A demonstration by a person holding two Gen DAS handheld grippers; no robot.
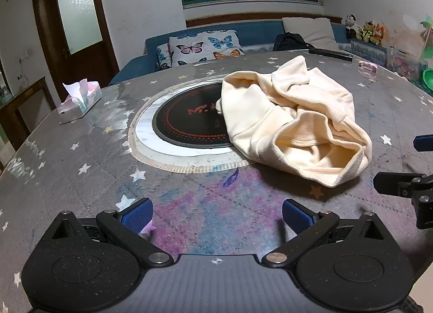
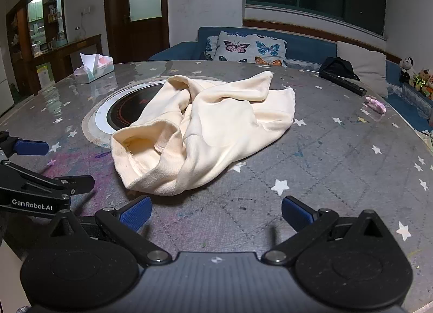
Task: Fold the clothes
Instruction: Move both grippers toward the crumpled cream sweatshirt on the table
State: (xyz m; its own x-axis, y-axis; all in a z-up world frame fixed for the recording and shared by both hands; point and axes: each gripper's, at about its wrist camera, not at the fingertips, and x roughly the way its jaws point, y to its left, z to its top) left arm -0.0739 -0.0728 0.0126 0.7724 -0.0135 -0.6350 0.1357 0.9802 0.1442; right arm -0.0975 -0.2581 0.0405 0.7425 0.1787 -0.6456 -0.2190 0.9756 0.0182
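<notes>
A cream garment lies crumpled near the middle of the tabletop, its far side draped over the round black hob set into the centre. The left gripper and right gripper both hover at the near edge with jaws spread wide, holding nothing, side by side and apart from the cloth. A tissue box sits toward the far left edge (tissue sticking up); a black remote lies at the far right.
</notes>
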